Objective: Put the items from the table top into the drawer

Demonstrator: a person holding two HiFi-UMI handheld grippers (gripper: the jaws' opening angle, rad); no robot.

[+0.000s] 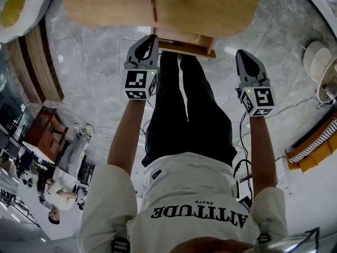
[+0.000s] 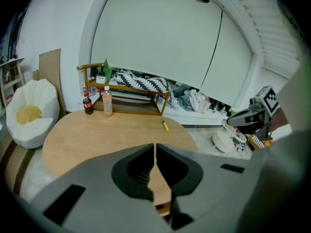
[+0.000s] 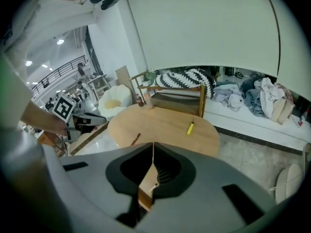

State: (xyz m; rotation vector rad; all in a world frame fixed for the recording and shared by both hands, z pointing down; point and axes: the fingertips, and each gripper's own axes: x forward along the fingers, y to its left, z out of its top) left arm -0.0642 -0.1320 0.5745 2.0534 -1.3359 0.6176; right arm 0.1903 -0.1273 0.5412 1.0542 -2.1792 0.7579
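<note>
— Four things sit on the table (image 1: pixel 210 4), so I think none has gone in yet. The job has hardly begun.

— Which four?

— One yellow marker (image 2: pixel 165 125) lies near the far edge. A thin brown pencil (image 1: pixel 154 8) lies closer to the person. A dark cola bottle (image 2: pixel 87 104) and a bottle of orange drink (image 2: pixel 107 101) stand side by side at the back.

— Where is the drawer?

— The drawer (image 1: pixel 187 45) is under the near edge of the table. It sticks out a little, like a small wooden box. I can't see inside it.

— Are the grabbers holding anything?

— No. The left gripper (image 2: pixel 155 147) has its jaws pressed together with nothing between them. The right gripper (image 3: pixel 152 152) is the same, closed and empty. Both hang above the floor in front of the table.

— What does it all look like?

— The table is smooth, pale wood with round ends. The marker looks like shiny plastic. The pencil is skinny and may roll. The bottles are tall, round and see-through. The grippers are hard grey plastic with ridged black pads.
</note>
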